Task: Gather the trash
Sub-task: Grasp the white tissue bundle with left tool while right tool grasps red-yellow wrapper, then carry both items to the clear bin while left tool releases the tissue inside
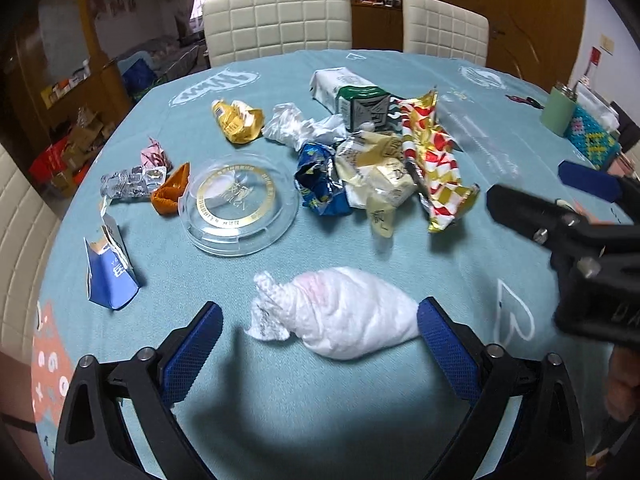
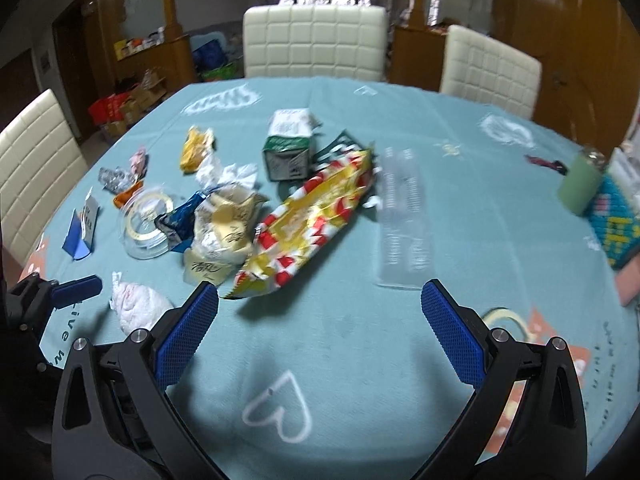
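Observation:
A white crumpled tissue wad (image 1: 340, 316) lies on the teal tablecloth (image 1: 320, 408) between the blue pads of my open left gripper (image 1: 320, 308); its right end is at the right pad. Beyond it lie a clear round lid (image 1: 240, 204), a torn blue carton (image 1: 110, 276), a blue wrapper (image 1: 320, 184), cream wrappers (image 1: 380, 176), a yellow wrapper (image 1: 238, 120) and a green-white carton (image 1: 360, 100). My right gripper (image 2: 320, 290) stands open over bare cloth. The near end of a red-yellow foil wrapper (image 2: 316, 216) lies by its left fingertip, and a clear plastic tray (image 2: 404, 220) lies ahead.
A green cup (image 2: 580, 184) and a knitted box (image 2: 616, 228) stand at the table's right edge. Cream padded chairs (image 2: 316, 40) ring the far side. A blister pack (image 1: 132, 182) and an orange wrapper (image 1: 172, 192) lie at the left.

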